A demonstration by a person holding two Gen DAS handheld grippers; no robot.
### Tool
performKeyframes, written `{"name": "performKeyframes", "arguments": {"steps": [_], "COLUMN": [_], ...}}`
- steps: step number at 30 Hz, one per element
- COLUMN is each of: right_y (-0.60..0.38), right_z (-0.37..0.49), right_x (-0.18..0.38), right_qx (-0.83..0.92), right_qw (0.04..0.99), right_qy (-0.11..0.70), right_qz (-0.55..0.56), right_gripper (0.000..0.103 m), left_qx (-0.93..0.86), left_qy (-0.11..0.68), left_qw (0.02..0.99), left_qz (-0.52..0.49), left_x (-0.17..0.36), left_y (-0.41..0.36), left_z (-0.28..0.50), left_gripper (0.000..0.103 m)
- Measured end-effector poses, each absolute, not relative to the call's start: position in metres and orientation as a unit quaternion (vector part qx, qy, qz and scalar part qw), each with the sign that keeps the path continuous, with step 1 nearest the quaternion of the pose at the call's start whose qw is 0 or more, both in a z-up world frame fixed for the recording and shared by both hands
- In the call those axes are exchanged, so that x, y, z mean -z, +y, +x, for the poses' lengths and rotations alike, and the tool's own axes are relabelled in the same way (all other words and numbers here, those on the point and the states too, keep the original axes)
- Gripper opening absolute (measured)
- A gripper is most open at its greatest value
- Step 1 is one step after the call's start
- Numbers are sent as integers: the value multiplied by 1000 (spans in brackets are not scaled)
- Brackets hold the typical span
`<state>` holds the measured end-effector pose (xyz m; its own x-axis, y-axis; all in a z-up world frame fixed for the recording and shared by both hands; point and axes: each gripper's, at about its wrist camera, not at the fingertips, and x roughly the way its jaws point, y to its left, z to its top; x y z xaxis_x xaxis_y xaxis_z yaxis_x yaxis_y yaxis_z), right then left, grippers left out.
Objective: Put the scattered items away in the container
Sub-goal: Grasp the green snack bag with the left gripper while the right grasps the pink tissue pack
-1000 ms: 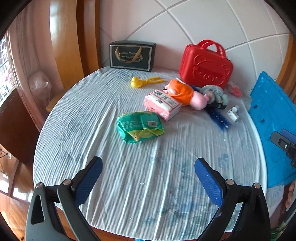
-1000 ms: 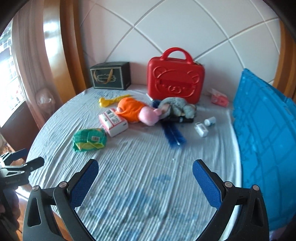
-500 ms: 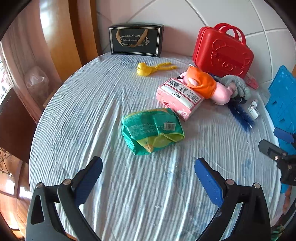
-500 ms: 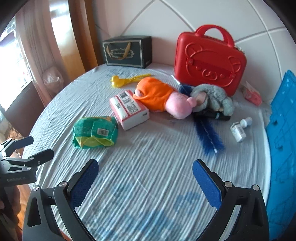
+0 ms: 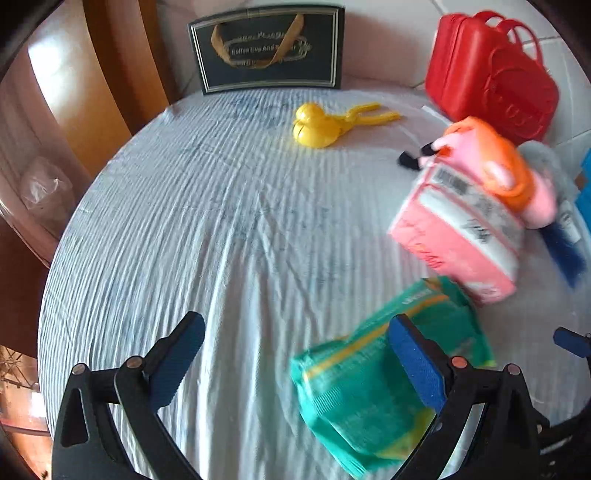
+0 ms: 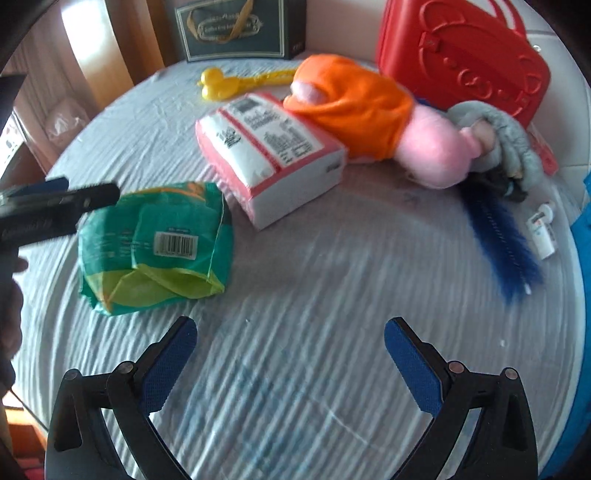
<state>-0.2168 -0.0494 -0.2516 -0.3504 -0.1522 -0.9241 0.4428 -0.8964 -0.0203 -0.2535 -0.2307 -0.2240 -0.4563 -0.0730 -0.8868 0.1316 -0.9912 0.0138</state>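
Item 1, your left gripper (image 5: 295, 362): jaws spread wide, nothing held. Its right finger (image 5: 415, 363) overlaps the green pack (image 5: 354, 398) in view; contact can't be told, pic blurred. From the right cam the same gripper (image 6: 55, 205) sits just beside the pack (image 6: 155, 247), on its left.

Item 2, your right gripper (image 6: 290, 363): fully parted, empty, over bare cloth (image 6: 332, 295) near side of the green pack, apart from it.

Item 3, pink pack (image 6: 269, 155): just behind-right of the green pack, touching the plush (image 6: 369, 118).

Item 4, yellow tongs (image 6: 236, 83): well behind the green pack, near the black box (image 6: 240, 29).

Item 5, blue brush (image 6: 498, 236) and small bottle (image 6: 541, 229): far right of the green pack.

Item 6, red case (image 6: 461, 55): behind the plush.

Item 7, blue crate (image 6: 583, 236): far right edge, past the bottle.
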Motion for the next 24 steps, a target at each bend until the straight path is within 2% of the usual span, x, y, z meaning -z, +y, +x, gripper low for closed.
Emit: {"name": "performKeyframes", "arguments": {"steps": [3,7,12,17,20,24], "right_y": [-65,-76,-63,-42,-41,-52], "right_z": [-225,-243,-254,-256,-260,-261], "right_x": [269,277,248,223,217,216], "right_qx": [807,812,836,841,836,832], "right_qw": [177,170,179,199,215,226], "right_qy": [151,145,102,94,102,128], "right_qz": [542,539,509,495,494,490], "right_gripper": [103,103,103,103,103,103], "left_qx": [848,833,849,825,826,838], "left_qy": [64,49,15,-26,6,57], "left_qw": [31,-9,-35,-28,-23,46], "left_qz": [526,551,527,564,563,540], "left_x": [231,235,216,244,250,246], "left_y": [-239,-228,-203,-181,-185,-213], "left_z": [-246,-221,-210,-226,-228,-231], "left_gripper": [101,101,101,103,103,99]}}
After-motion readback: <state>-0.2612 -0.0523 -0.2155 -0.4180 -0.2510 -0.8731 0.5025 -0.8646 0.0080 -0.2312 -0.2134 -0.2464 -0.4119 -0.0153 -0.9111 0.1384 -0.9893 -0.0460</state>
